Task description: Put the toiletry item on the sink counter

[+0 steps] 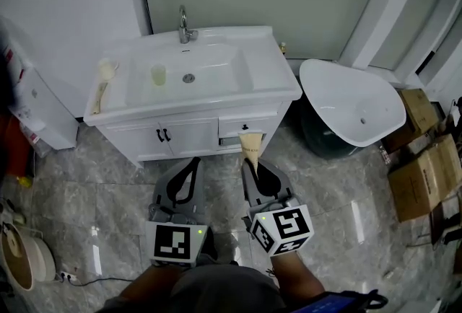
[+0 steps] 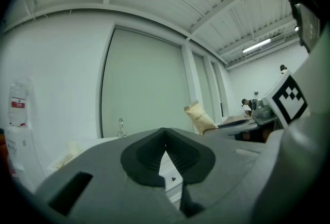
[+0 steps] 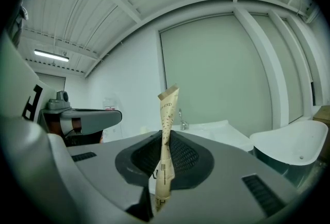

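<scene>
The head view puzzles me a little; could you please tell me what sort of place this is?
Probably a bathroom mock-up in a workshop or storeroom: a white sink counter with a faucet, a freestanding bathtub beside it, and cardboard boxes stacked on the tiled floor at the right.

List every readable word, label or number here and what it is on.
"END": near the top of the beige crinkled tube clamped in the right gripper; its other print is too small to read.
Red label on the white appliance: blurred.
Marker cubes: square patterns, no words.
</scene>
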Motion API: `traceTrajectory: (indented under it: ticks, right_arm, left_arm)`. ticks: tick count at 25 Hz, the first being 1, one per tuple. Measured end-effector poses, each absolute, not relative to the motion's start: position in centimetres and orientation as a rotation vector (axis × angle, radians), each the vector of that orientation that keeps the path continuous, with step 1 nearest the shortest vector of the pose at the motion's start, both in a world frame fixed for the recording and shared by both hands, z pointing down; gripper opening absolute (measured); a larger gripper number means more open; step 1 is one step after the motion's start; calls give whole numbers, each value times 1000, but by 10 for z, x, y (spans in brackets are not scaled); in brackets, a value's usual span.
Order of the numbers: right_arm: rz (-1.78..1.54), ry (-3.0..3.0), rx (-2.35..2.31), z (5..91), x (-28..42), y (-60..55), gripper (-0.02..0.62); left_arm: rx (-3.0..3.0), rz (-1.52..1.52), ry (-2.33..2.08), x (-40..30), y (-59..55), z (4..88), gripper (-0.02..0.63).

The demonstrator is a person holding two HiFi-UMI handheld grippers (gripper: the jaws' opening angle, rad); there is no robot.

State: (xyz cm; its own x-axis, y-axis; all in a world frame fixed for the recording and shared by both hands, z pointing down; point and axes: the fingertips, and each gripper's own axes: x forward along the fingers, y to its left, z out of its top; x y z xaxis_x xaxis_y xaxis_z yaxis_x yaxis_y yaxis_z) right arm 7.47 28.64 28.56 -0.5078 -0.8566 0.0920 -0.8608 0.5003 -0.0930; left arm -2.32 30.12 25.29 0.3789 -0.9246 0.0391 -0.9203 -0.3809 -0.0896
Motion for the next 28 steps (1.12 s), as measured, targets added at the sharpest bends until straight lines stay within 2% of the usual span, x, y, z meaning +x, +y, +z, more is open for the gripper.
traceTrajectory:
  ticks: [14,28]
  right_arm:
    - [47,-2710,1619,244,24,203,34]
    - [175,-2652,1638,278,49,145,34]
  left_arm:
    - [-2542,-25,1603,-67,218,219,11]
    - [-2626,-130,1620,-46,153,257,11]
